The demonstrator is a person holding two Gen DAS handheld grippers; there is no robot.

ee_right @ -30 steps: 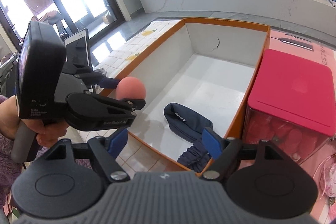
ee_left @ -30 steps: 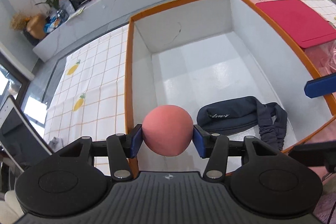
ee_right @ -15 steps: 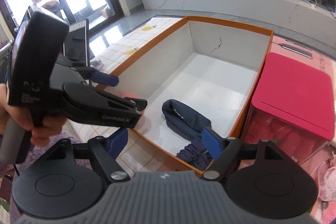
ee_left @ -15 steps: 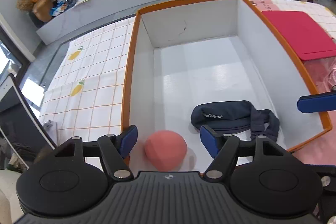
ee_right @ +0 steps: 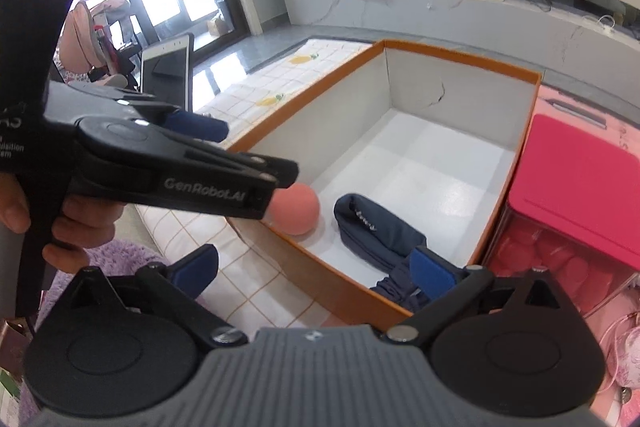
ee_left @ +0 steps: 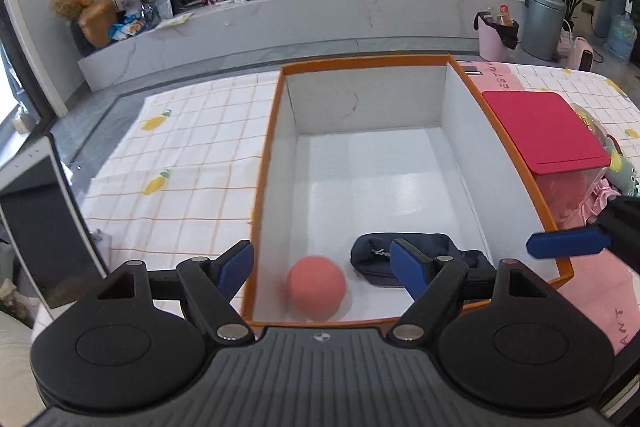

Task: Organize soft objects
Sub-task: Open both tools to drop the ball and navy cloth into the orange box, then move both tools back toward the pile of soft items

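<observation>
Orange-rimmed box (ee_left: 264, 163): holds navy cloth bundle (ee_left: 376, 255). Pink ball (ee_left: 316, 287): a second ago clamped, now dropped on box floor, near corner. Left gripper (ee_left: 322, 263), right gripper (ee_right: 316, 267): jaws just widened, both empty. Ball stowed.

In the box (ee_left: 460, 99) we find the ball (ee_left: 316, 287) near its front wall, the cap (ee_left: 384, 255) just right of it, and the lidded bin (ee_left: 544, 131) outside, right.
</observation>
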